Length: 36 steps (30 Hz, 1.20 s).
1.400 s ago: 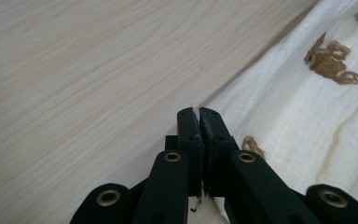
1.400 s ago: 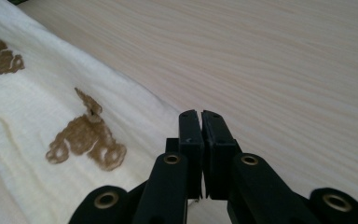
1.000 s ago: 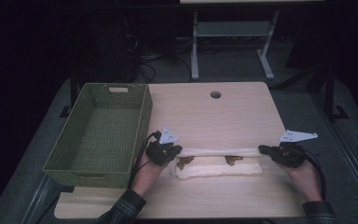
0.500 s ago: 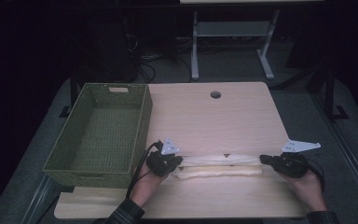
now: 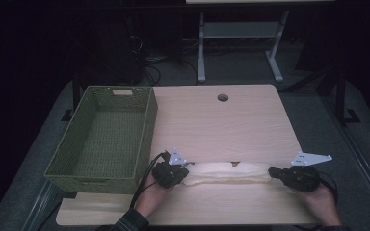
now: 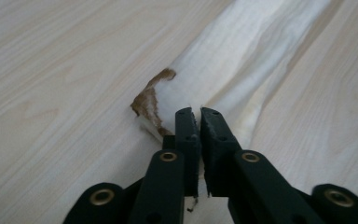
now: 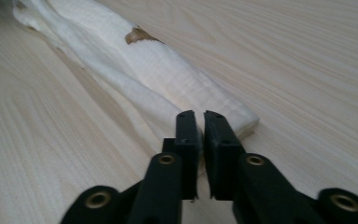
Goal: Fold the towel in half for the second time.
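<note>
Pale wood table (image 5: 231, 125), near edge: white folded cloth (image 5: 226, 172) lying lengthwise between my grippers; left gripper (image 5: 179, 174) and right gripper (image 5: 275, 173), jaws just parting, narrow gap, each at one cloth end; green basket (image 5: 101, 139) left

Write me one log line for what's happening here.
phase: folding | cloth: folded strip on table | left gripper: jaws just opening, cloth edge between | right gripper: likewise | basket: empty

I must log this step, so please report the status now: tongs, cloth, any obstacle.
Left tongs and right tongs at the ends of the folded white cloth, jaws just easing apart. Cloth flat on table. Green basket left, not blocking.
</note>
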### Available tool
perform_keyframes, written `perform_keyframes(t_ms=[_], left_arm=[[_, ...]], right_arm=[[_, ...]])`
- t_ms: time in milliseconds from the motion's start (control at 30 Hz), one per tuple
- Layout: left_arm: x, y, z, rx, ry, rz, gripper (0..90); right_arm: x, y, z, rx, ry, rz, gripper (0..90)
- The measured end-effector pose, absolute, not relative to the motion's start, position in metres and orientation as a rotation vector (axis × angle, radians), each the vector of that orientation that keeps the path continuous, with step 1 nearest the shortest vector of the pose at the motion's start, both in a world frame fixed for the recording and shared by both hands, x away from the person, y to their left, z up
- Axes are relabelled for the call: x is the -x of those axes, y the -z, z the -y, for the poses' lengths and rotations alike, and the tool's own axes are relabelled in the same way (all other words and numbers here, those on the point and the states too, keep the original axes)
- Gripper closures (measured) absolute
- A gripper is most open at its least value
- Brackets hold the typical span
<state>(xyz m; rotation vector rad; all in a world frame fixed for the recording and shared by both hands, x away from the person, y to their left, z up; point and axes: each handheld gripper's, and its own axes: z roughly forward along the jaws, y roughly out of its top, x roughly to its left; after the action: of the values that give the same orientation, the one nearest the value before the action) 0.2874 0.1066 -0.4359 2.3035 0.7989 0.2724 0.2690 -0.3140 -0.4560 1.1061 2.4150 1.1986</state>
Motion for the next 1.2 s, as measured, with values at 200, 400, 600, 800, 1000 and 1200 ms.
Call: perform_keyframes(t_ms=[200,400,600,800,1000,1200], left_arm=[[-0.289,0.418,-0.105,-2.242,-0.27,-0.774,65.4],[-0.3,0.411,-0.094,-2.244,-0.256,-0.716,53.5],[-0.325,0.413,-0.073,-2.257,-0.217,-0.643,44.9],[-0.344,0.422,-0.057,-2.298,-0.181,-0.582,42.0],[-0.356,0.437,-0.044,-2.349,-0.13,-0.54,39.6],[-0.356,0.449,-0.033,-2.379,-0.093,-0.521,39.1]], right_arm=[[-0.266,0.443,0.316,-1.111,-1.233,-2.366,61.6],[-0.276,0.436,0.318,-1.138,-1.234,-2.317,56.7],[-0.3,0.444,0.313,-1.185,-1.2,-2.346,56.4],[-0.312,0.458,0.308,-1.206,-1.147,-2.394,56.4],[-0.314,0.467,0.309,-1.222,-1.126,-2.421,54.5],[-0.313,0.473,0.308,-1.231,-1.111,-2.435,54.1]])
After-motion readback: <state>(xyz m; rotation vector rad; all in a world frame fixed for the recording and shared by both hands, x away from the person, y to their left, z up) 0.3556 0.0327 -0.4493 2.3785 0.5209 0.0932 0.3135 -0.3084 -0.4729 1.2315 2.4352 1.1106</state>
